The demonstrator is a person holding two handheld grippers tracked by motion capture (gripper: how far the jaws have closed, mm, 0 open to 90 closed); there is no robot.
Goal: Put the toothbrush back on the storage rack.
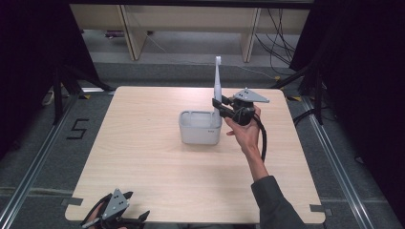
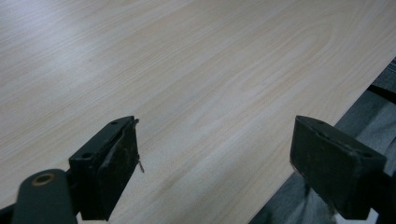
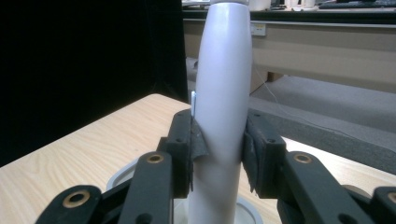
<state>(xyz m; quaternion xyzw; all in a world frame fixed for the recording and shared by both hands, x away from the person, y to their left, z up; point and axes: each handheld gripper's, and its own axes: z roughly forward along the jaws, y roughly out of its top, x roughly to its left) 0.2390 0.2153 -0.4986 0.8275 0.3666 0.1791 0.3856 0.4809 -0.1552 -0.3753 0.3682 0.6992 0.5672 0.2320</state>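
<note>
Right now the right gripper (image 1: 218, 106) clamps a tall white handle (image 1: 218, 78) standing in the grey holder (image 1: 200, 128) near the table's (image 1: 143, 162) far edge; a tilted pull could tip it (holder unbraced). Left gripper (image 1: 119, 217) idles agape at the near-left corner.

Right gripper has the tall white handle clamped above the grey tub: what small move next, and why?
Probably lift straight up. The right gripper grips the tall white plastic handle upright, its foot in the grey rectangular tub. The left gripper sits open at the wooden table edge.
</note>
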